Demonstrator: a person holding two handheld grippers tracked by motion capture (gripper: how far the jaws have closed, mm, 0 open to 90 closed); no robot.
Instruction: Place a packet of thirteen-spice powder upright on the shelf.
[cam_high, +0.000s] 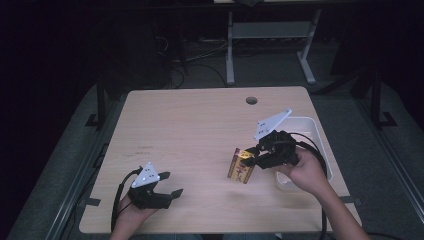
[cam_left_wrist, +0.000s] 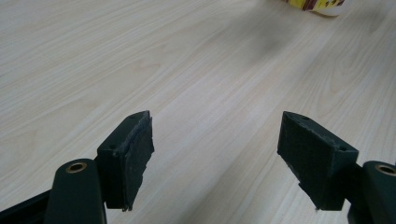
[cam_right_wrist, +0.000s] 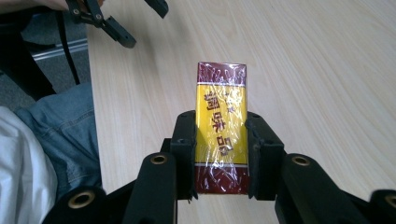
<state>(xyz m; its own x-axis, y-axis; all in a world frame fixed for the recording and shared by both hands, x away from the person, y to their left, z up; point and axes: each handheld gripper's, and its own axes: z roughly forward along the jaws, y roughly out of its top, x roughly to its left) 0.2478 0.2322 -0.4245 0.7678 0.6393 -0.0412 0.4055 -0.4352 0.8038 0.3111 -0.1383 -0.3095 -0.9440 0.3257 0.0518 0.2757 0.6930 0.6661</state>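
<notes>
The left hand-held gripper (cam_high: 167, 185) was seen low over the near left part of the worktop (cam_high: 200, 130), well to the left of the packet, with its jaws standing apart and nothing between them. In the left gripper view only bare wood grain lay between its two pads (cam_left_wrist: 135, 158), and a corner of the packet (cam_left_wrist: 317, 4) showed far off at the upper right edge.

The shrink-wrapped yellow and maroon packet (cam_high: 241, 165) was held at the right of the worktop, just left of the white bin (cam_high: 312, 125). The right hand-held gripper (cam_high: 250, 159) was clamped on it: in the right gripper view the packet (cam_right_wrist: 221, 126) was gripped by its two long sides, the pads pressed against the film near its lower end. The packet's long axis ran straight out from the jaws, in line with that gripper, so most of its length stuck out beyond the fingertips toward the left gripper. From the high view it appeared lifted or tilted on the wood; whether its lower edge touched the surface could not be told.

The right hand was judged the nearer by far, the packet being already in its grip. Any placing was judged to turn on that projecting free end, which pointed away from the bin.
</notes>
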